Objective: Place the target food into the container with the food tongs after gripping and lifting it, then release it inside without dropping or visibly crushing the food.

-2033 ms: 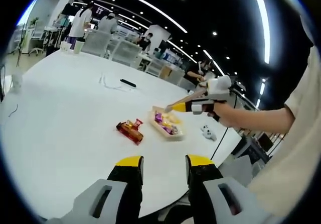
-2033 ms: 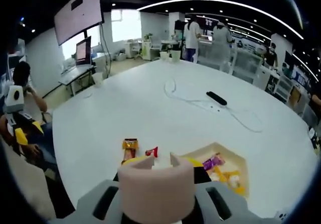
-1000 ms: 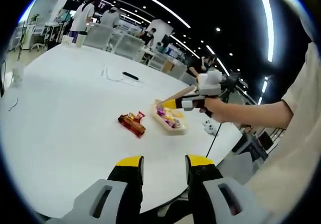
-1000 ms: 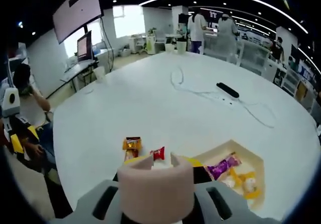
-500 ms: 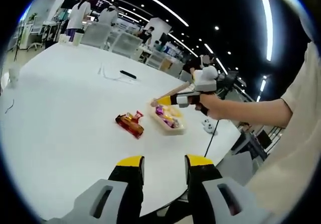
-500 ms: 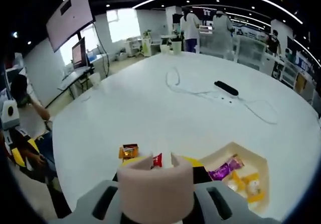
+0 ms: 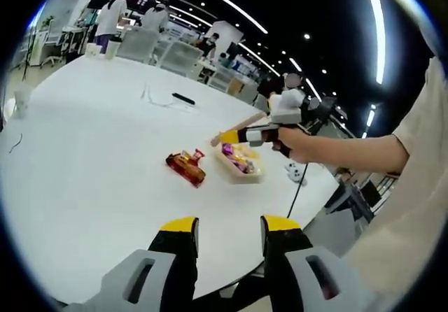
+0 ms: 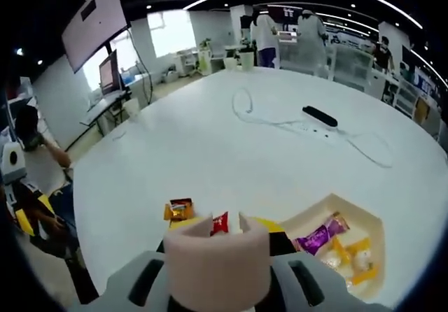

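The snack packets [image 7: 186,167], glossy crinkled wrappers in red and orange, lie flat on the white table [image 7: 84,158] ahead of the left gripper [image 7: 229,227] and just left of the container [image 7: 241,163]; any print on them is too small to read. In the right gripper view the same packets [image 8: 180,208] sit just beyond the pink rounded butt of the food tongs [image 8: 218,261] and a little to its left. The container [image 8: 313,219] is a shallow cream tray with angled walls, holding a purple wrapper and several yellow ones, ahead and to the right of the tongs. The right gripper [image 7: 231,136] holds the pale tongs, their tip hovering above the near rim of the tray. The left gripper's yellow-tipped black jaws stand apart with nothing between them. Farther out a thin white cable [image 8: 266,121] and a black bar-shaped remote [image 8: 320,116] lie on the smooth tabletop.
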### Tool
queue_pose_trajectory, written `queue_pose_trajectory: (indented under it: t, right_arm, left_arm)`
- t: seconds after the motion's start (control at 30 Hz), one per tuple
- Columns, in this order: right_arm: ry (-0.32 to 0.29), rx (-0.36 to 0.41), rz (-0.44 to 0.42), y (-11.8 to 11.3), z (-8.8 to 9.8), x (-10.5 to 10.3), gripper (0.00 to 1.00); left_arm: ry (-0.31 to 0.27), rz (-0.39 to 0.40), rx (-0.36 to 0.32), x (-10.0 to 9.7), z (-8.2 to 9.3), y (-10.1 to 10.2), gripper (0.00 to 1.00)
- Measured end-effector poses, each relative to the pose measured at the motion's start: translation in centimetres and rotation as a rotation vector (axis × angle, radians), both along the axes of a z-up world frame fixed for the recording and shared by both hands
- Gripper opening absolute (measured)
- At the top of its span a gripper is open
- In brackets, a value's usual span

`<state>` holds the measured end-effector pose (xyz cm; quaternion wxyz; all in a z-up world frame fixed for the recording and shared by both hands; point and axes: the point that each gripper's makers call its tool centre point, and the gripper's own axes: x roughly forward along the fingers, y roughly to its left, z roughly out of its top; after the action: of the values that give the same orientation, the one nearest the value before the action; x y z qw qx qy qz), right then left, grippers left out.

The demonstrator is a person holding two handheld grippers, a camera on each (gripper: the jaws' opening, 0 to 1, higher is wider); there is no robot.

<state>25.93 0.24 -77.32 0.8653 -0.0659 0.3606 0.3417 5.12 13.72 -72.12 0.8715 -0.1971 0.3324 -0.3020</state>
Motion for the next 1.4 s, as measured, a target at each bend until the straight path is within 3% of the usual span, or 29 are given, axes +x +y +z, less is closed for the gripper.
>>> queue_pose_trajectory:
  t: [0.37,1.4]
  right_arm:
    - [0.029,-0.003,0.01,0.5,-1.3,-0.1,0.21]
    - [0.113,0.012,0.02,1.5,-4.6,0.5,0.22]
  left_arm:
    - [0.012,0.023,0.009,0.1,-0.5,0.5,0.4]
    - [0.062,0.03,0.007,0.4,-1.9,0.8,0.4]
